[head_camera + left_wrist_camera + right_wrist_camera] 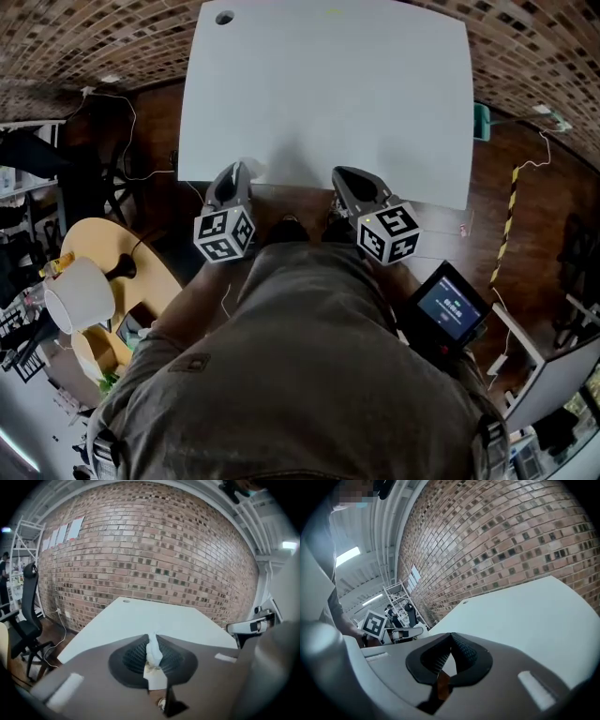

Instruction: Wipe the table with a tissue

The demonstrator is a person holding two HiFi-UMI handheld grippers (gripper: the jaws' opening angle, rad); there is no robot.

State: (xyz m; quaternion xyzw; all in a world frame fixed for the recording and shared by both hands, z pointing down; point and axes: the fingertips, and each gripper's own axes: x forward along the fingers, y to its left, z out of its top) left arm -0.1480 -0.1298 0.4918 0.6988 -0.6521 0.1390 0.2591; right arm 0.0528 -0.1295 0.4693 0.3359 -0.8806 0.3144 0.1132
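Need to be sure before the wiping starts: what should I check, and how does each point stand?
1. Tissue clamped in left gripper: ok.
2. Right gripper shut and empty: ok.
3. Table bare ahead of both: ok.
4. Tissue pressed onto table: cannot tell; it sits at the near edge.
5. Spot to wipe: cannot tell; no stain shows.

Most of the tissue (153, 652) is hidden inside the left claw (153, 637).
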